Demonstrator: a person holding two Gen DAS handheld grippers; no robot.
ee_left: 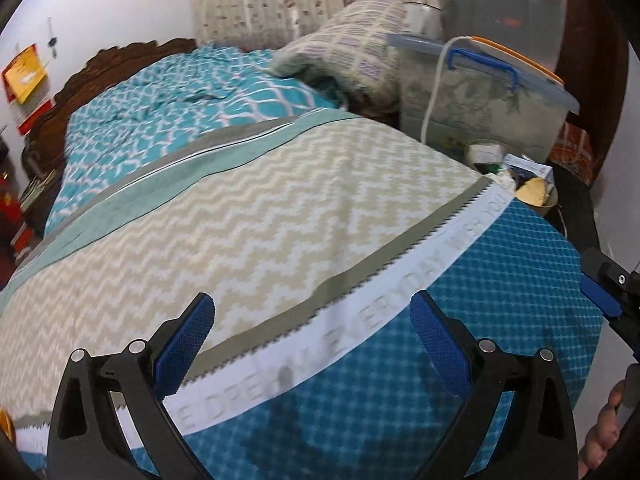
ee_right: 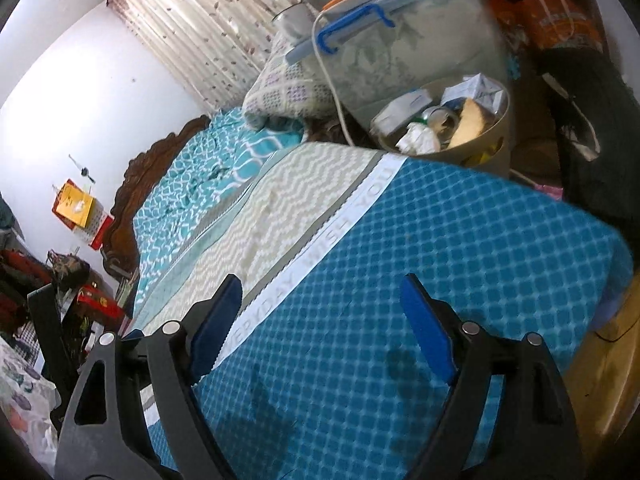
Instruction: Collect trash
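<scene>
A round beige trash bin (ee_right: 494, 136) stands beyond the far corner of the bed, holding crumpled white paper (ee_right: 416, 138), small boxes and a yellowish piece. The left wrist view catches only its rim (ee_left: 550, 200) past the bed's edge. My left gripper (ee_left: 314, 314) hangs open over the bed's blanket (ee_left: 280, 216), nothing between its blue pads. My right gripper (ee_right: 322, 294) is open too, empty, above the blue checked part of the blanket (ee_right: 460, 248). The right gripper's finger (ee_left: 600, 292) shows at the right edge of the left wrist view.
A clear storage box (ee_right: 404, 48) with blue handle sits behind the bin, a white cord over it. A folded knitted blanket (ee_left: 344, 52) lies on the teal bedsheet. A carved wooden headboard (ee_left: 52, 96), curtain and cluttered floor items on the left. An orange bag (ee_right: 560, 20) is far right.
</scene>
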